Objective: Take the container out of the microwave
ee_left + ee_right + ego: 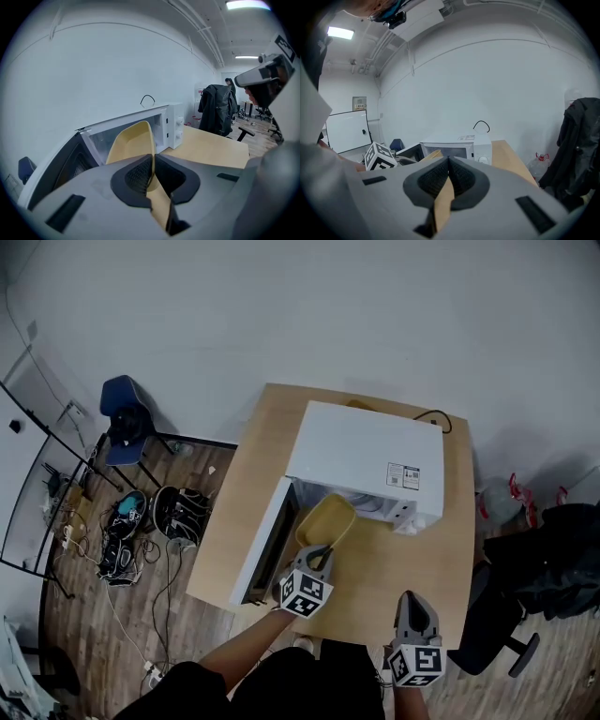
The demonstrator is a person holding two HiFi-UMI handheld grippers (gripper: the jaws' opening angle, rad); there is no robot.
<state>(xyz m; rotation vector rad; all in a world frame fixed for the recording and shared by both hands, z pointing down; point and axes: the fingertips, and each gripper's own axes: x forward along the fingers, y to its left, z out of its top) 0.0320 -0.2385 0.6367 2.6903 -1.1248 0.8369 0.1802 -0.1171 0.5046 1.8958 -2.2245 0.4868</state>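
the left tongs (321, 557) are clamped on the near rim of the yellow container (327, 519), which sits tilted just in front of the open microwave (366, 457), beside its door (267, 542). the right tongs (413, 607) are closed and empty above the wooden surface (427, 554).

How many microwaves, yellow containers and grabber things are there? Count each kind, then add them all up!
Microwave: 1
Yellow container: 1
Grippers: 2, the left gripper and the right gripper
Total: 4
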